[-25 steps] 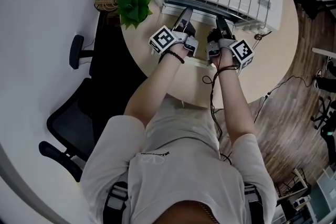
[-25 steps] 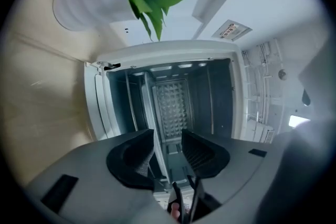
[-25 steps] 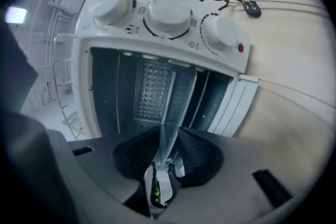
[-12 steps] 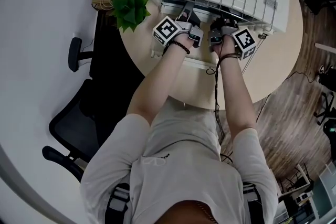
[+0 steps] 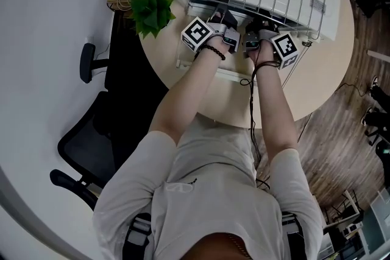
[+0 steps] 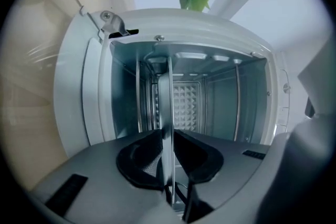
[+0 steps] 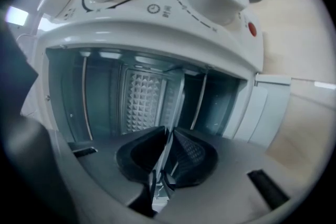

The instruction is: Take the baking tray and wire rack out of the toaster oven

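Closing just now, the left claw (image 6: 167, 157) and right claw (image 7: 168, 157) are pinching the front rim of the thin grey metal baking tray (image 6: 164, 102) inside the open white toaster oven (image 7: 157, 23). Extraction is starting, likely needing a level, matched pull outward.

An office-like workroom: a round pale bench (image 5: 317, 85) stands on wood-plank floor (image 5: 335, 149), a black office chair (image 5: 85, 152) at left, a potted plant (image 5: 151, 9) far left.

Round beige table (image 5: 317, 88) on a dark wood-plank floor (image 5: 341, 149), black office chair (image 5: 91, 143) just beside it (a small green plant (image 5: 149, 9) sits at the table's edge).
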{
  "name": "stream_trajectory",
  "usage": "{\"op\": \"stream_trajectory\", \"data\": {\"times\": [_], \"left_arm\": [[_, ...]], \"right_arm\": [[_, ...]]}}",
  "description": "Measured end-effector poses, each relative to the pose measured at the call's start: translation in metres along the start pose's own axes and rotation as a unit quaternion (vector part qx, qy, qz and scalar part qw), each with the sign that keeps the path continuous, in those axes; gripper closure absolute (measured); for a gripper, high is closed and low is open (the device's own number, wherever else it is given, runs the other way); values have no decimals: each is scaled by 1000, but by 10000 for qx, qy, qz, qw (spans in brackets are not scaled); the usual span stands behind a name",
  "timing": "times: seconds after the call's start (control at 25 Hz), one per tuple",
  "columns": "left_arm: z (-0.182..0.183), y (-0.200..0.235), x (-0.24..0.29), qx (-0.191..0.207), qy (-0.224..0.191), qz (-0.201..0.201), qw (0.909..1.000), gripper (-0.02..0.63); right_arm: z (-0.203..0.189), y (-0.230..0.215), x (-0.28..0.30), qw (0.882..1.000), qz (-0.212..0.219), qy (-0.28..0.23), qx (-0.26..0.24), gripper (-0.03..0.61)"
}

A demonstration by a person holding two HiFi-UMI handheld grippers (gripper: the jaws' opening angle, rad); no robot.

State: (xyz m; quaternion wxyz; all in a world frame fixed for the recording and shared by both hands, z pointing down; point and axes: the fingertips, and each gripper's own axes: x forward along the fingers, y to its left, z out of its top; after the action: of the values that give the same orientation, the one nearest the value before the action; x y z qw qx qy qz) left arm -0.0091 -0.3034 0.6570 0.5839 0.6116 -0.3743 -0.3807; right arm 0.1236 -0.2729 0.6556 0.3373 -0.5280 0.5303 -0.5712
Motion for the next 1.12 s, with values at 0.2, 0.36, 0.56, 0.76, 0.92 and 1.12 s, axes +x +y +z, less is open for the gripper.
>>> {"op": "stream_trajectory", "data": {"times": [0.2, 0.36, 0.56, 0.76, 0.92, 1.12], "left_arm": [[-2, -8, -10, 63, -17, -18, 10000, 598], [-5, -6, -23, -20, -51, -83, 10000, 606], [-12, -9, -48, -114, -32, -91, 9999, 607], [-21, -18, -80, -213, -43, -105, 9997, 609], [-29, -27, -107, -190, -1, -165, 9997, 611], [-39, -41, -140, -254, 48, -172, 9995, 611]], "right_arm": [[-3, 1, -8, 9999, 19, -18, 167, 543], [-9, -3, -18, 9998, 6, 48, 180, 545], [-20, -5, -42, 9995, -73, 142, 290, 546], [-34, -6, -74, 9989, -110, 239, 397, 548], [-46, -5, -100, 9986, -144, 364, 366, 548], [-59, 0, -134, 9980, -167, 511, 342, 549]]}}
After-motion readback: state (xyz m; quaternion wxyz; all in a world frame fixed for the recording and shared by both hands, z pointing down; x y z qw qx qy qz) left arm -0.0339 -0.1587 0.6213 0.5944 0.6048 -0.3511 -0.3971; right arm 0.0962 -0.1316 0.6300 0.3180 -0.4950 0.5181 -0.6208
